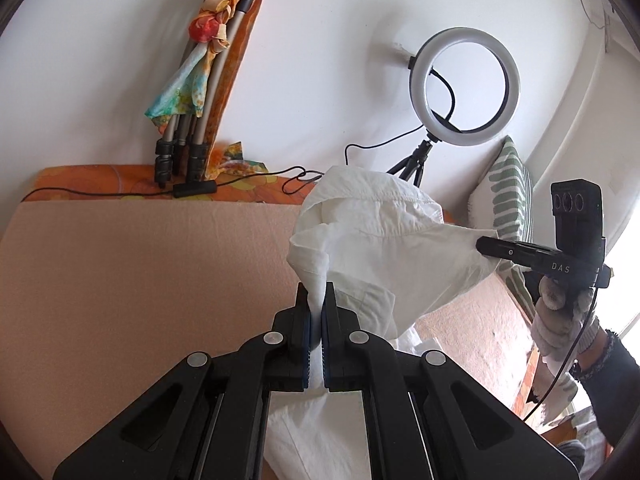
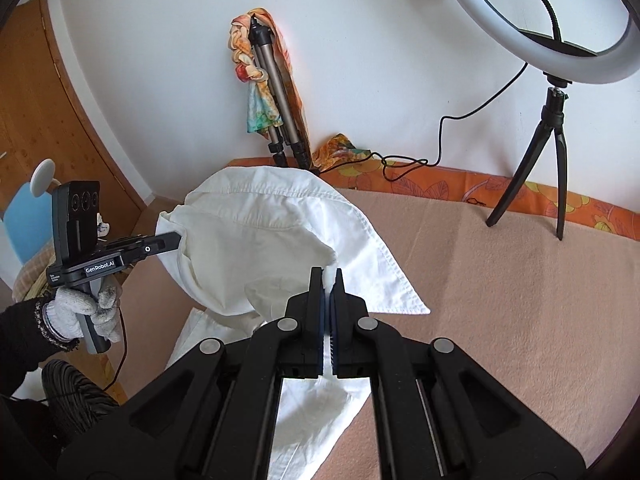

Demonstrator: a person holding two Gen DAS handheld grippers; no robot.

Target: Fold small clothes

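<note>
A small white garment (image 1: pixel 380 240) hangs in the air above the peach blanket (image 1: pixel 140 280), stretched between both grippers. My left gripper (image 1: pixel 316 292) is shut on one bunched edge of it; the same gripper shows at the left of the right wrist view (image 2: pixel 176 238). My right gripper (image 2: pixel 327 278) is shut on the other edge; it shows at the right of the left wrist view (image 1: pixel 482 245), held by a gloved hand. The garment (image 2: pixel 260 232) sags between them and its lower part trails down to the blanket.
A ring light on a small black tripod (image 2: pixel 548 152) stands on the bed at the right, its cable (image 2: pixel 400 164) running along the orange floral sheet. A folded tripod wrapped in a colourful scarf (image 1: pixel 200 80) leans on the white wall. A striped pillow (image 1: pixel 512 192) lies at the right.
</note>
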